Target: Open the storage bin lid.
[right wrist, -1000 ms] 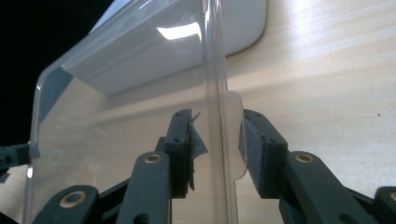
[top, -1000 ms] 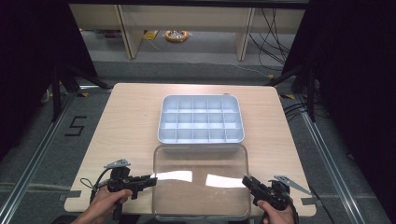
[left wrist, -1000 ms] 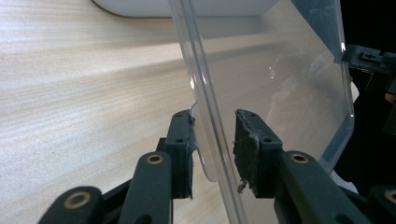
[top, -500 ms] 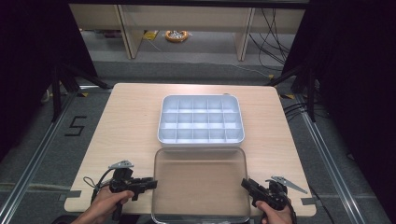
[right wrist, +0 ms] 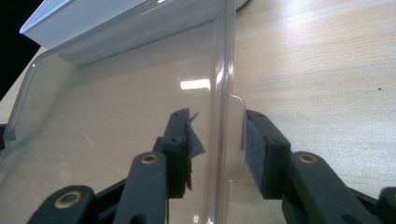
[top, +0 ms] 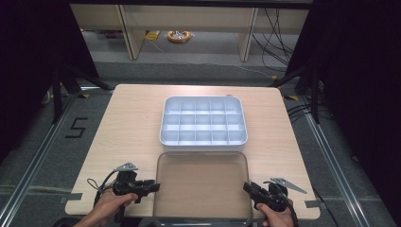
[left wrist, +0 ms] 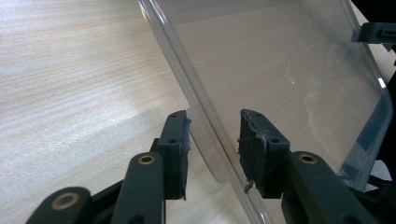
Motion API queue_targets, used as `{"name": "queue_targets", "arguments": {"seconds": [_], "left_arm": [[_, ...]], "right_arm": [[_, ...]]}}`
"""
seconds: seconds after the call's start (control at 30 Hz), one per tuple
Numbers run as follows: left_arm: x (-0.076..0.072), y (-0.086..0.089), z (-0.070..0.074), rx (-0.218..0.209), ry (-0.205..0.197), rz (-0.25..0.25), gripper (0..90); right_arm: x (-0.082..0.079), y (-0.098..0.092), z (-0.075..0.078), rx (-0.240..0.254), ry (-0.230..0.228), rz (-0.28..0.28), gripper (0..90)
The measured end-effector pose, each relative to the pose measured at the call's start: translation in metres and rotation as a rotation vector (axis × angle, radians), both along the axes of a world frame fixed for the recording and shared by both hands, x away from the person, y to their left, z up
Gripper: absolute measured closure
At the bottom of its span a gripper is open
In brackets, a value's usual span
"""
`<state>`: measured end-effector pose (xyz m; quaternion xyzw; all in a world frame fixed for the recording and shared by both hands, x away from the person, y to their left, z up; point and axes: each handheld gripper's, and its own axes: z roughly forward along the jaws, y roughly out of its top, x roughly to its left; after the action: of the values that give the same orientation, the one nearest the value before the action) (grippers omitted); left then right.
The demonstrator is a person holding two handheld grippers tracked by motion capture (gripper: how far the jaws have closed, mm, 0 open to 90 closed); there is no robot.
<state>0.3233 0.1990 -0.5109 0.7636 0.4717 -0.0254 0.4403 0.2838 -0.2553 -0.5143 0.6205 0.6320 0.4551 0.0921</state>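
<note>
On table: clear lid (top: 202, 184) set down before divided tray (top: 204, 120); my left gripper (left wrist: 214, 140) and right gripper (right wrist: 217, 140) just opening, its edges loose between pads; tray uncovered.

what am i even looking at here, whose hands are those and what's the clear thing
A person sits at a wooden table with a hand-held two-jaw gripper in each hand: the left gripper and the right gripper. One picture comes from a camera overhead; the other two come from cameras riding on each gripper, looking along its black jaws. On the table lie a white compartment tray and, nearer the person, a clear plastic lid. Each gripper straddles a side edge of the lid, and both have just been opening: the pads stand off the plastic, so the lid is no longer clamped.
</note>
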Motion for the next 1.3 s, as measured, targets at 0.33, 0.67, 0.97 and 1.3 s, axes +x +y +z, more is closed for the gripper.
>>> {"name": "queue_targets", "arguments": {"seconds": [0.33, 0.67, 0.97, 1.3], "left_arm": [[0.001, -0.003, 0.002, 0.071, -0.057, 0.007, 54.2], [0.001, -0.001, 0.003, 0.056, -0.058, 0.007, 52.1], [0.002, 0.001, 0.004, 0.039, -0.062, 0.028, 42.2], [0.003, 0.002, 0.005, 0.03, -0.061, 0.052, 33.7]], "right_arm": [[0.002, 0.007, 0.003, -0.06, -0.006, 0.026, 67.4], [0.002, 0.003, 0.005, -0.026, -0.014, 0.002, 65.2], [0.003, -0.004, 0.01, -0.01, -0.042, -0.036, 50.8], [0.003, -0.008, 0.012, 0.002, -0.068, -0.047, 41.2]]}}
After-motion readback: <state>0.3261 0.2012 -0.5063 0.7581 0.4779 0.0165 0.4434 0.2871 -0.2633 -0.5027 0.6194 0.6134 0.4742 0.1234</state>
